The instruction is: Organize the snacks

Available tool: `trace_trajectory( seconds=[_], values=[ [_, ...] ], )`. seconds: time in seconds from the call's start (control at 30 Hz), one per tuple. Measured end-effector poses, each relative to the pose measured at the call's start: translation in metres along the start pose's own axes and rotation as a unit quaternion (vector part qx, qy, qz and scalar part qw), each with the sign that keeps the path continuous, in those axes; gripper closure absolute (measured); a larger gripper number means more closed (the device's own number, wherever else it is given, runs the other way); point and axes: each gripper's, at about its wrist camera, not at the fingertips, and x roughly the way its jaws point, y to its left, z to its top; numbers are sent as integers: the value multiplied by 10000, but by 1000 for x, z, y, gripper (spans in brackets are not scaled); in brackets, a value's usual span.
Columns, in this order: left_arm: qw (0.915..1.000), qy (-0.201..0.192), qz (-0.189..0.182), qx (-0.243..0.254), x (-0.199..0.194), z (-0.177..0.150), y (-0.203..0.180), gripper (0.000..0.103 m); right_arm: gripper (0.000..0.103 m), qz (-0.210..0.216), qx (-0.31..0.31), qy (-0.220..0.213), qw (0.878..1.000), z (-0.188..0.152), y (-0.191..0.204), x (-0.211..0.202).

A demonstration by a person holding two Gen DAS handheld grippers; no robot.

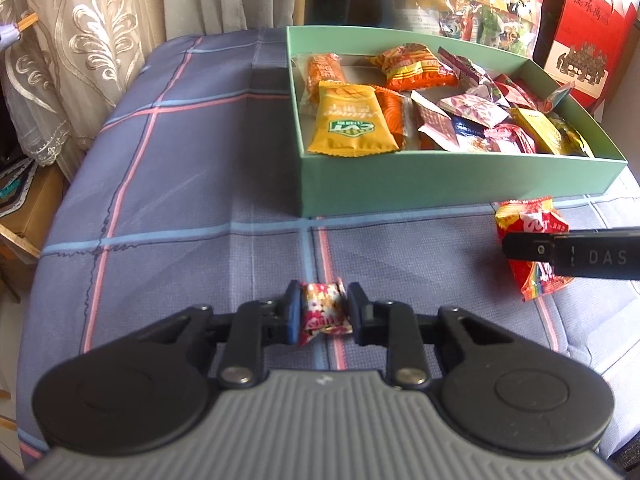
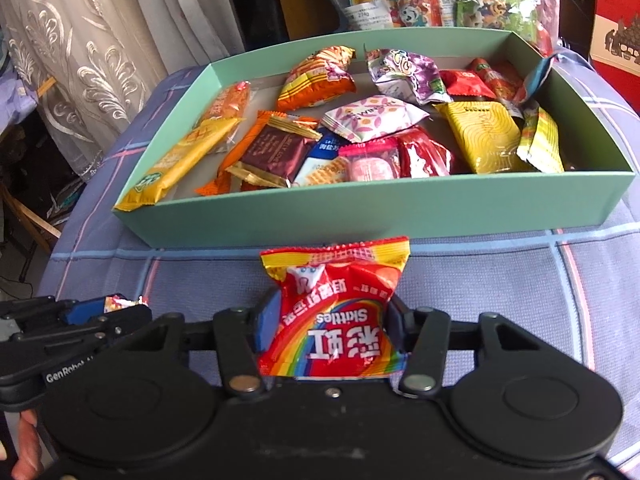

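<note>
Right wrist view: the box (image 2: 376,216) lies just beyond both jaws, the right gripper (image 2: 330,326) clamped on the Skittles bag (image 2: 336,320), the left gripper (image 1: 323,312) on a small candy (image 1: 323,314).

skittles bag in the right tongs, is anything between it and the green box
No. In the right wrist view only bare checked cloth lies between the Skittles bag and the green box front wall.

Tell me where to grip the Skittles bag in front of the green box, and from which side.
Grip the Skittles bag across its puffed middle, coming from the near side, away from the green box. It lies flat, its crimped ends pointing towards and away from the box. The right gripper already straddles it there.
</note>
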Motion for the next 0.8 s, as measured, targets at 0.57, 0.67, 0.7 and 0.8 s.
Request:
trace_trajectory(
  seconds=[0.57, 0.67, 0.7, 0.8],
  values=[
    [9986, 99, -320, 415, -8, -13, -19, 72, 52, 108, 349, 39, 9993, -20, -18, -22],
    [9985, 169, -309, 408, -10, -15, -15, 66, 52, 96, 375, 42, 9992, -23, -19, -23],
    [9983, 222, -343, 413, -10, -16, -13, 66, 52, 97, 382, 42, 9992, -24, -20, -24],
    [9975, 317, -473, 430, -15, -23, -9, 59, 52, 110, 403, 44, 9991, -25, -21, -24]
  ],
)
